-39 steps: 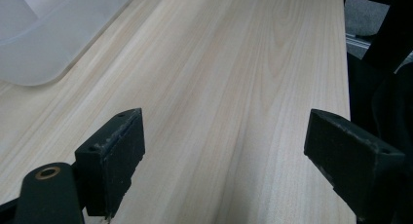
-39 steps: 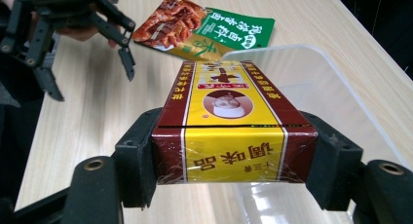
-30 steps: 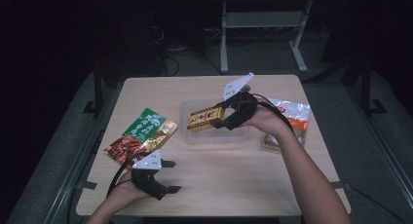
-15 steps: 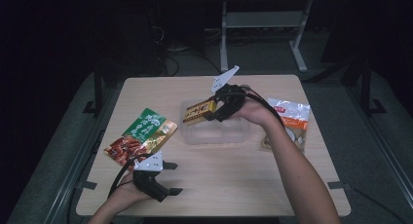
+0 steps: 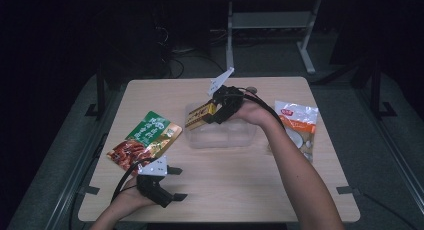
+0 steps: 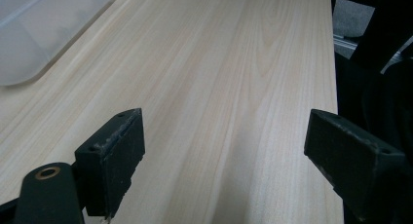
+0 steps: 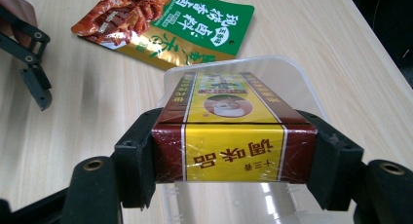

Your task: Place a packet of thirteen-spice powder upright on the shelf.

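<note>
Clear plastic tub [image 5: 220, 135] now sits right under the seasoning box [image 5: 199, 115]; right gripper [image 5: 214, 110] clamps it, left gripper [image 5: 172, 182] idles wide open, so drop-in looks close.

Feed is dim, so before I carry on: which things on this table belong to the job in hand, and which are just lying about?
In the job:
right gripper, shut on the yellow-and-brown box
clear plastic tub beneath the box

Lying about:
green-and-red snack pouch
white-and-orange bag
left gripper, open over bare table
</note>
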### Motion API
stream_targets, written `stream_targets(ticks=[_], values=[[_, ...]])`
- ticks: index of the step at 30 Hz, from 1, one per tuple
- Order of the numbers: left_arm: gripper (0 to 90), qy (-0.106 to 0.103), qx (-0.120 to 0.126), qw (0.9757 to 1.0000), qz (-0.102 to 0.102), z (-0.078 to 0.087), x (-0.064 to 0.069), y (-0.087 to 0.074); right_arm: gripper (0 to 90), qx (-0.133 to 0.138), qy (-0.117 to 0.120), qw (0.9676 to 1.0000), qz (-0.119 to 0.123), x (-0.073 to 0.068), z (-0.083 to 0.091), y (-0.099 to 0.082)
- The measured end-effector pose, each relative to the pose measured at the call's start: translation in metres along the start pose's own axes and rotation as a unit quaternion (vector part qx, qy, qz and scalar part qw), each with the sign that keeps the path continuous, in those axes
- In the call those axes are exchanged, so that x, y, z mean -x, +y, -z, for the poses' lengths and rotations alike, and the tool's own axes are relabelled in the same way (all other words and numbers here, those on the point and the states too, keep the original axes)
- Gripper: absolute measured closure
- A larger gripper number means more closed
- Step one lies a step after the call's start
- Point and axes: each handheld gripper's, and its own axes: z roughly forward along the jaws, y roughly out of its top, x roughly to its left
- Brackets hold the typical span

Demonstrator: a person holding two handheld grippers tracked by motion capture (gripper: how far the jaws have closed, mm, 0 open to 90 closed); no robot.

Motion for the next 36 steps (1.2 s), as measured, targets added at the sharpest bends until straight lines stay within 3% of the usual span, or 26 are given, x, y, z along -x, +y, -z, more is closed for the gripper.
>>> stream_targets(ticks=[5,18,36], values=[[14.2,-0.001,0.002,1.0,0.001,0.0,0.0,0.0,31.3,-0.008,0.0,1.0,0.001,0.003,-0.005,0.003],[14.1,-0.003,0.005,1.0,0.005,0.0,0.0,0.0,31.1,0.008,0.0,0.9999,-0.009,0.007,-0.01,0.005],[14.0,-0.009,0.005,0.9999,0.004,-0.002,0.001,0.001,31.0,0.013,0.002,0.9999,0.006,0.007,-0.021,0.02]])
